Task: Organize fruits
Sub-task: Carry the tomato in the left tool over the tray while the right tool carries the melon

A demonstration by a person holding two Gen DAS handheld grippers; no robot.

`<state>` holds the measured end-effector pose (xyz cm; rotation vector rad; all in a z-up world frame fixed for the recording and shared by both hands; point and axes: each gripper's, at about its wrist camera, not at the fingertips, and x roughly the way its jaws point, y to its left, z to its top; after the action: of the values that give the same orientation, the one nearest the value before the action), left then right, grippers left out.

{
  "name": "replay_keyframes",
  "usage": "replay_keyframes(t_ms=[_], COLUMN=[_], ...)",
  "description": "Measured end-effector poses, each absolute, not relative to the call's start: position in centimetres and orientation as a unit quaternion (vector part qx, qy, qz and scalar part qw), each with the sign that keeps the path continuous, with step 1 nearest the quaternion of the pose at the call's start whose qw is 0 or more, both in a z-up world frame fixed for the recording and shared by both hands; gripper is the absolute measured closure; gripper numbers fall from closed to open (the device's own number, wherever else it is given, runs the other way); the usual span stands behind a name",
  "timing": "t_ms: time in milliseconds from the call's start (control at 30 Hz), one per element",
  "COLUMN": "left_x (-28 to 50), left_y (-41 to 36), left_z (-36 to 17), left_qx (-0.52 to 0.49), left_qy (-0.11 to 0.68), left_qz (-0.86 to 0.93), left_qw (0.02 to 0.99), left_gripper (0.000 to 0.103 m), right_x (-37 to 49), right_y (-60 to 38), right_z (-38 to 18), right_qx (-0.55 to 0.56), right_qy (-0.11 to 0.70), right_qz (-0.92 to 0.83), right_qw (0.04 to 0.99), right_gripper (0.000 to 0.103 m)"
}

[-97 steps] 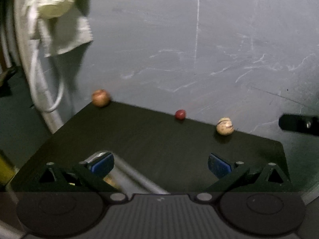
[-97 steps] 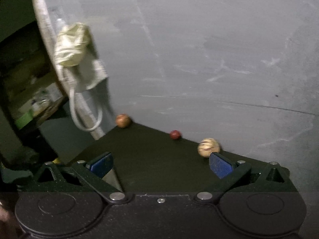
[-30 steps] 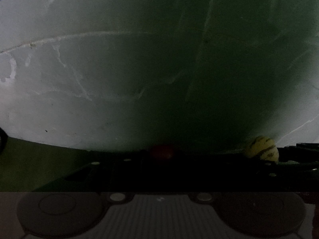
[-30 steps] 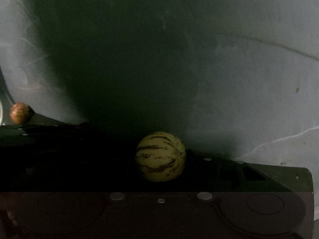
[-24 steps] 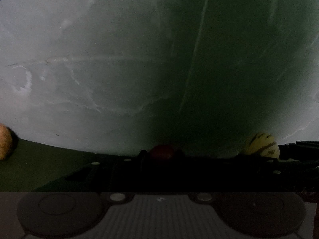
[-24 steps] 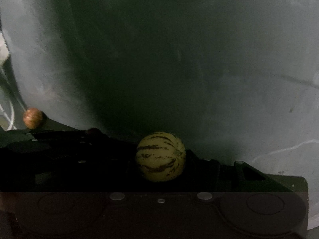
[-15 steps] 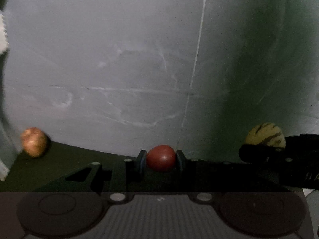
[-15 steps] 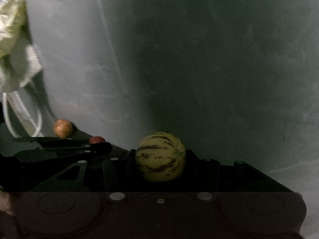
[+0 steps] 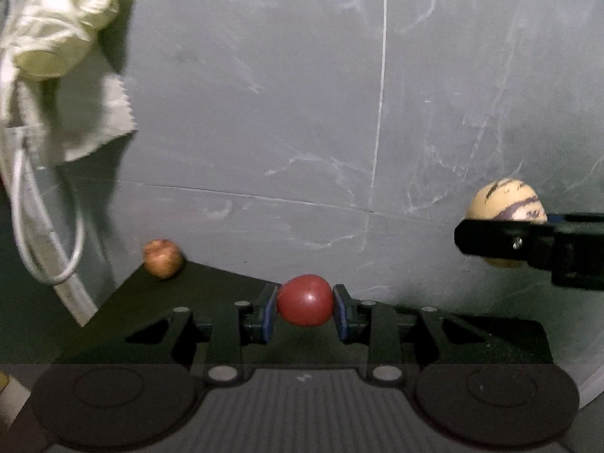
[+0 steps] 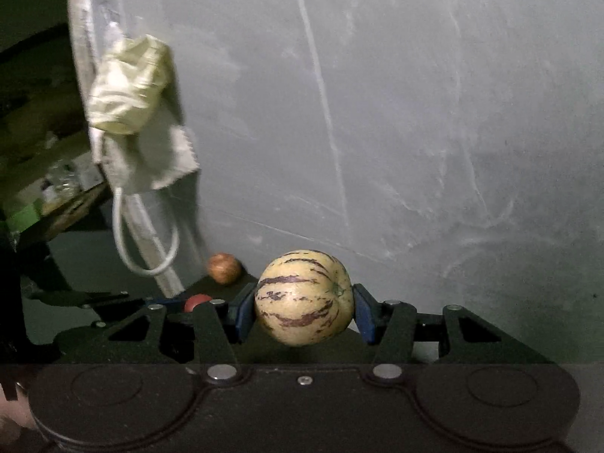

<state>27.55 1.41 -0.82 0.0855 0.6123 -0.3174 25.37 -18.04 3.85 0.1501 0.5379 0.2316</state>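
My left gripper (image 9: 305, 305) is shut on a small red fruit (image 9: 305, 305), its blue pads pressing both sides, lifted above the dark table (image 9: 211, 287). In the right wrist view my right gripper (image 10: 304, 298) is shut on a round pale-yellow striped melon (image 10: 304, 298), also raised. From the left wrist view that striped melon (image 9: 506, 204) shows at the right, behind a black finger of the right gripper. A brownish-orange fruit (image 9: 163, 258) rests at the table's far left corner against the wall; the right wrist view shows this brownish fruit (image 10: 224, 267) too, with the red fruit (image 10: 196, 302) beside it.
A grey marbled wall (image 9: 339, 113) rises right behind the table. A pale cloth bundle (image 9: 56, 26) and a white cable loop (image 9: 49, 226) hang at the left. Cluttered shelves (image 10: 45, 173) sit far left in the right wrist view.
Both grippers have risen and pulled back from the wall, each carrying its fruit. The view has brightened, and the cloth bundle and the brownish fruit have come into sight.
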Motion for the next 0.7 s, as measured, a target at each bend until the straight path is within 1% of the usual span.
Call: replay_keyframes(t_ms=[367, 700], left_x=[19.9, 12.7], left_y=[4.4, 7.4], left_z=[2.8, 2.6], left_qx=[0.02, -0.007], left_qy=[0.27, 0.266], left_qz=[-0.087, -0.02], left_qw=[0.959, 0.964], left_gripper=[0.07, 0.07], right_x=[21.1, 16.4], right_y=[-16.4, -14.3], right_z=[7.8, 8.7], right_qx=[0.051, 0.02], right_qy=[0.238, 0.241], right_qz=[0.195, 0.277], right_qw=[0.95, 0.93], right_gripper=[0.049, 0.049])
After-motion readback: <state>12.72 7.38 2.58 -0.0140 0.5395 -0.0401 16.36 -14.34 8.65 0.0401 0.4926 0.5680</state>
